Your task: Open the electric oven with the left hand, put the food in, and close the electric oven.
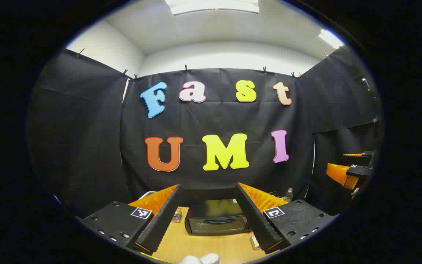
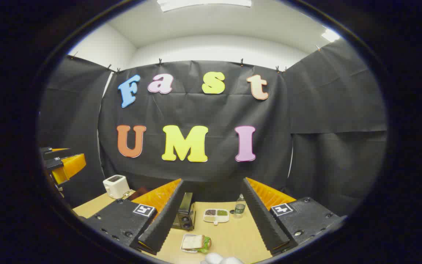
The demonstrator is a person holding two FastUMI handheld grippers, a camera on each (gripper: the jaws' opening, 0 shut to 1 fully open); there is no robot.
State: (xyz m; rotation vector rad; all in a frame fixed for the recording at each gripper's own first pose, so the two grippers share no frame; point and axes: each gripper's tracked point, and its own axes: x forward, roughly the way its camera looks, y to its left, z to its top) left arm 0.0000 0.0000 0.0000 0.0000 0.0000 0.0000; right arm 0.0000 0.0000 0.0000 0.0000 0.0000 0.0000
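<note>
I see the oven (image 1: 216, 217) standing closed on the table (image 1: 211, 247), straight ahead between my left gripper (image 1: 207, 244)'s spread fingers. The sandwich (image 2: 195, 242) lies on a plate near my right gripper (image 2: 211, 245), also open and empty.

Right gripper (image 2: 211, 227) gapes above the table (image 2: 233, 238), sandwich plate (image 2: 195, 243) below, oven (image 2: 183, 216) left
</note>
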